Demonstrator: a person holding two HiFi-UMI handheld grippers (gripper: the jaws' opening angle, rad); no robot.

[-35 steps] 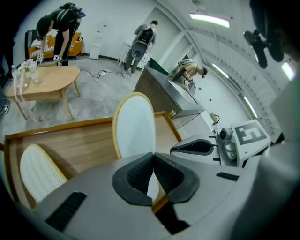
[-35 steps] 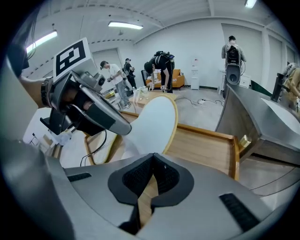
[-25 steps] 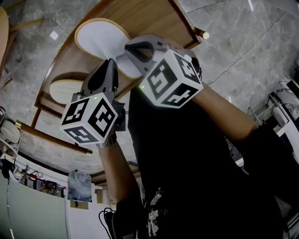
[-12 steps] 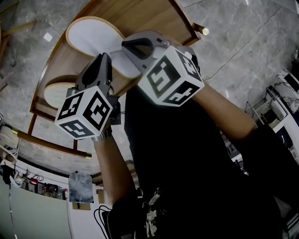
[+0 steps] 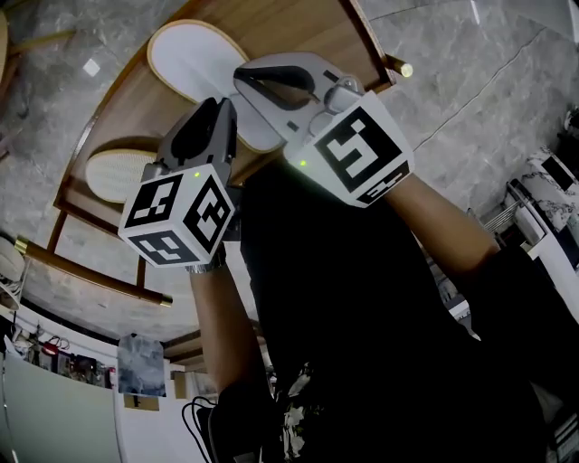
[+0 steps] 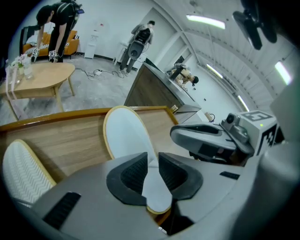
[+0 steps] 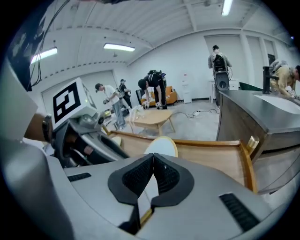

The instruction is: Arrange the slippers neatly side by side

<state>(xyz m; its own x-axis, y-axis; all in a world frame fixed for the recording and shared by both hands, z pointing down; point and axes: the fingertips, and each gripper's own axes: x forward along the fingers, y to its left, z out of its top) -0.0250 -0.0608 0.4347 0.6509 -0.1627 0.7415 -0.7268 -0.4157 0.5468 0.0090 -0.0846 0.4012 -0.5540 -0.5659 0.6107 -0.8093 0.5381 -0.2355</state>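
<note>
Now the left gripper (image 6: 150,156) has just been opening its jaws to a moderate gap, and the heel of the white slipper (image 6: 124,133) lies between them, not pinched. The right gripper (image 7: 153,155) has its jaws closed tip to tip just over the same heel. On the wooden rack (image 5: 298,27) the white slipper points to 11 o'clock, and the ribbed slipper (image 5: 113,172) lies apart, at 9 o'clock from the left gripper.
</note>
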